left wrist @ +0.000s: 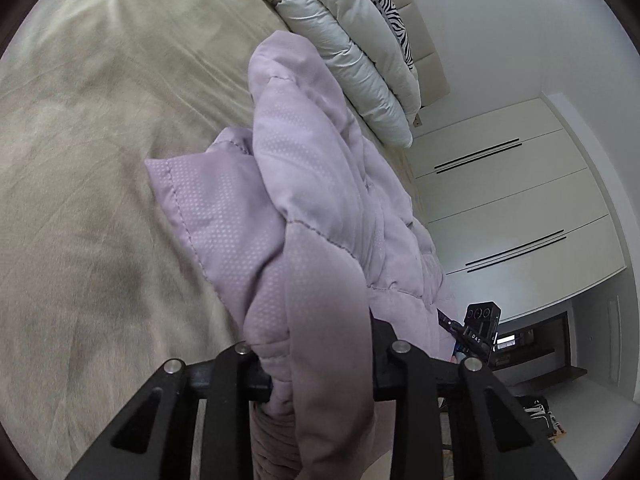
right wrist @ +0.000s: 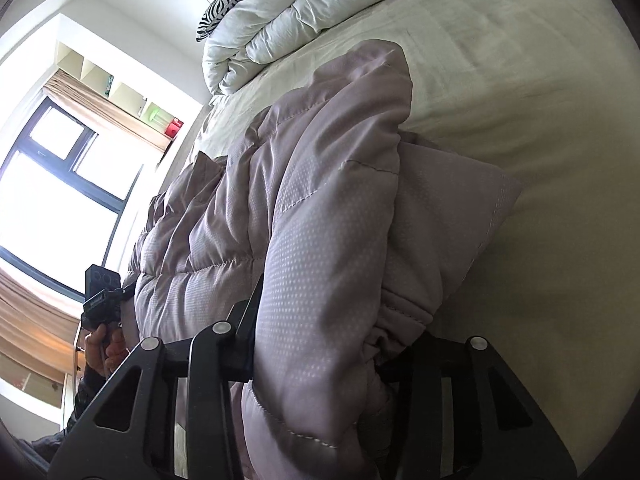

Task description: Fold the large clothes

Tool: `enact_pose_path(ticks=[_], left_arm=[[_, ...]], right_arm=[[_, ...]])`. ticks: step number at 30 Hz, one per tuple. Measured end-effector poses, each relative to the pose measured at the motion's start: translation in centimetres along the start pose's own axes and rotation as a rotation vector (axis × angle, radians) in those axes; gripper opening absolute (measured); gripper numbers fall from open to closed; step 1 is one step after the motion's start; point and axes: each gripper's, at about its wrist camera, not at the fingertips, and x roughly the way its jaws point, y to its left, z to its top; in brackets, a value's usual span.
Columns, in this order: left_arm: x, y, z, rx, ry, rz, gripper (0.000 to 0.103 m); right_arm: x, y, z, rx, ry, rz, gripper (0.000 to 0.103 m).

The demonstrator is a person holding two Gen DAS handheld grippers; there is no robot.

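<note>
Left gripper clamped on lilac quilted jacket; right gripper likewise; 2 grips lift bunched edge clear of bed ahead, likely for fold.

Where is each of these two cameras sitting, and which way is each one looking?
Left wrist view: sits on the left gripper, looking along its fingers at the lilac quilted jacket they clamp, over the bed; the right gripper shows at right.
Right wrist view: sits on the right gripper, also clamping the jacket; the person's left hand shows at left, before a window.
Both share jacket, bed and white duvet.
</note>
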Motion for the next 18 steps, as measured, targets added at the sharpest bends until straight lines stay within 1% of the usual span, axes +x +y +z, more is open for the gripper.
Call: enact_pose_path(ticks=[5,8,11,14,16,18], left_arm=[[-4.8,-2.5,-4.2,0.042,-0.016,0.039,0.032],[-8.0,-2.9,-7.5,0.053,-0.014,0.046,0.032],[-10.6,-2.7,-10.2,0.058,-0.015,0.056,0.033],[-11.7,-1.2,-12.4,0.036,-0.004,0.064,0.033],[-11.4,0.3,-13.2,0.012,0.008,0.069,0.033],[-11.1,1.9,-13.8,-0.021,0.011,0.076,0.035]], right_arm=[[-3.1,4.9,-3.5,-0.069,0.002,0.005,0.037],[-4.7,7.6,-6.9,-0.095,0.015,0.023,0.037],[-5.7,9.3,-10.6,-0.116,0.034,0.043,0.037],[-5.8,10.0,-13.4,-0.112,0.051,0.057,0.037],[-5.2,9.7,-15.0,-0.096,0.060,0.058,0.037],[-4.7,8.9,-15.7,-0.073,0.056,0.059,0.037]])
